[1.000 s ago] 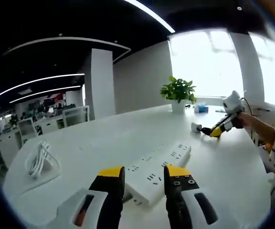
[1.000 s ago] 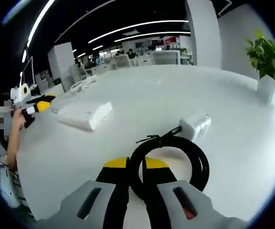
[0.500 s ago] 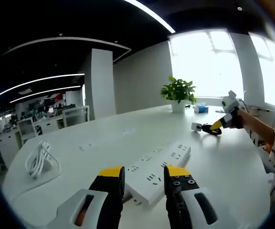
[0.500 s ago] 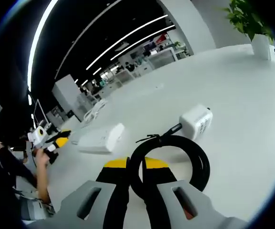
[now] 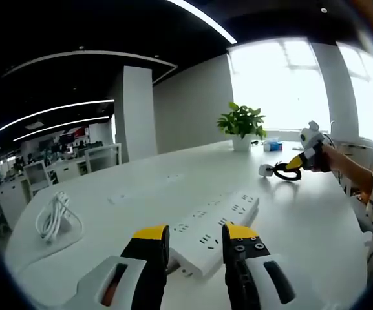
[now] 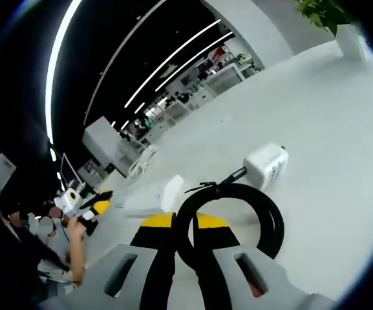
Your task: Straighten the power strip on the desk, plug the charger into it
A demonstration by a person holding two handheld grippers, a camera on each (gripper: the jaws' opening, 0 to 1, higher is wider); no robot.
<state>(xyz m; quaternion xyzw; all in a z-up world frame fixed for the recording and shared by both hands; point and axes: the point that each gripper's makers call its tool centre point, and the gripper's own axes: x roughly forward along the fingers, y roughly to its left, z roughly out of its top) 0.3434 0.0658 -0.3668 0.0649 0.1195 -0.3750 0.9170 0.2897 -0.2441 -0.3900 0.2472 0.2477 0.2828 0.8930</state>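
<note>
A broad white desk (image 5: 173, 177) runs across an open-plan office, and on it lies a long white power strip (image 5: 215, 226), its near end sitting between the yellow-tipped jaws of the left gripper (image 5: 192, 236). Those jaws stand apart on either side of the strip's end; whether they press on it cannot be told. The strip runs away from that gripper toward the far right, its sockets facing up. On the far right of the left gripper view, the right gripper (image 6: 173, 223) is held above the desk by a person's hand (image 5: 328, 158), with the black cable coil (image 6: 231, 223) hanging from it. In the right gripper view the jaws are closed narrowly on the near side of that coil, and the white charger (image 6: 266, 165) dangles at the far end of the coil, clear of the desk, well apart from the strip. A bundle of white cord (image 5: 55, 216) rests on the near left of the desk, and a potted plant (image 5: 241, 126) stands at the far edge by the window. The likely trouble ahead: gripped by the cable, not the body, the charger can swing or twist, so its prongs may miss the socket, and the strip could slide if it is not pinned.
</note>
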